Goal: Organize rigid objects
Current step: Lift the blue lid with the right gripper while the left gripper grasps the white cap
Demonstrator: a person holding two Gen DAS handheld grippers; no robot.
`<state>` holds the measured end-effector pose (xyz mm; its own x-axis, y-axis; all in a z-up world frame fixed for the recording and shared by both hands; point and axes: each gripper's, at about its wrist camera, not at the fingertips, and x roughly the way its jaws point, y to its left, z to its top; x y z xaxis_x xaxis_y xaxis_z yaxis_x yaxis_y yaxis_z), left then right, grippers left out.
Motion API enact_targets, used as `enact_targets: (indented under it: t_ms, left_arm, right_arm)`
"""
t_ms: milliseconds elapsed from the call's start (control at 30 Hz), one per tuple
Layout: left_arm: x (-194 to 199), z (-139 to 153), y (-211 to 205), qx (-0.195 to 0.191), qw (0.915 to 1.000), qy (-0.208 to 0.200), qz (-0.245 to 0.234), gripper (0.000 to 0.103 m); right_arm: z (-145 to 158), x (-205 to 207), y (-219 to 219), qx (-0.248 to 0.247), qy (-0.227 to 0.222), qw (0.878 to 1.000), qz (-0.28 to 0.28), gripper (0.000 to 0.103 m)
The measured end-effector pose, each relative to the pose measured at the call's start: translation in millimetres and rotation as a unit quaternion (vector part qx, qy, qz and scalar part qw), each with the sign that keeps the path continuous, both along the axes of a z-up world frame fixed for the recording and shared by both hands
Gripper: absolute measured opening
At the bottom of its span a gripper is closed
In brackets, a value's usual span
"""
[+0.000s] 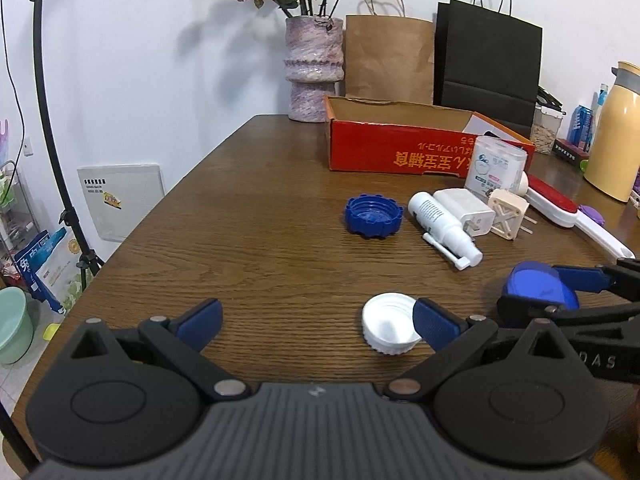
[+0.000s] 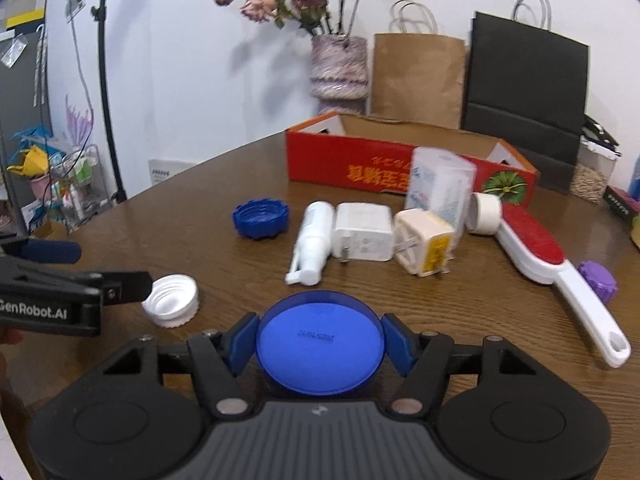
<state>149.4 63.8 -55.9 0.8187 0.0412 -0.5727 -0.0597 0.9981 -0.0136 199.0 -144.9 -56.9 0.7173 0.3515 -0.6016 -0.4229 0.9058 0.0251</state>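
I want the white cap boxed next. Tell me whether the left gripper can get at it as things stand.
Probably yes. The left gripper is open and empty, and the white cap lies open side up right by one of its fingers. The table around the cap is bare; the right gripper is shut on a blue lid nearby.

A home — vase of dried flowers (image 1: pixel 315 60), paper bags (image 1: pixel 388 60), thermos (image 1: pixel 614 132) on a wooden table (image 1: pixel 260 264).

"GenRobot.AI" in white on the left gripper's (image 2: pixel 60 256) black body, faint upside-down date stamp, unreadable, on the blue lid (image 2: pixel 318 338), yellow Chinese characters on the red box (image 2: pixel 340 164), not legible.
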Motion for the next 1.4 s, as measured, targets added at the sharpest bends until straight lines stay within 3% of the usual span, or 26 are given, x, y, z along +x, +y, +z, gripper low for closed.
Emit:
enact_targets:
  t_ms: [600,1033,1100,1233,1400]
  left_arm:
    - [17.1,-16.0,-39.6,0.017,0.9991,0.035,-0.018,0.103]
    - [24.0,-19.6,-44.2,0.016,0.9990,0.038,-0.015,0.075]
    - [23.5,-18.8,-44.8,0.014,0.9991,0.035,-0.016,0.067]
    - [23.1,-16.3,-44.8,0.010,0.9994,0.032,-0.013,0.041]
    - [23.7,-15.9,-45.2,0.010,0.9994,0.032,-0.012,0.041]
  right_arm:
    - [5.9,-1.0,-52.9,0.011,-0.025,0.998,-0.063,0.065]
    - [5.5,-0.5,-62.5,0.014,-0.025,0.997,-0.070,0.065]
    - [5.7,-1.0,-62.5,0.014,-0.025,0.997,-0.070,0.066]
    - [5.7,-0.9,-62.4,0.014,-0.025,0.997,-0.070,0.066]
    - [7.3,-1.5,-65.4,0.016,-0.027,0.997,-0.072,0.066]
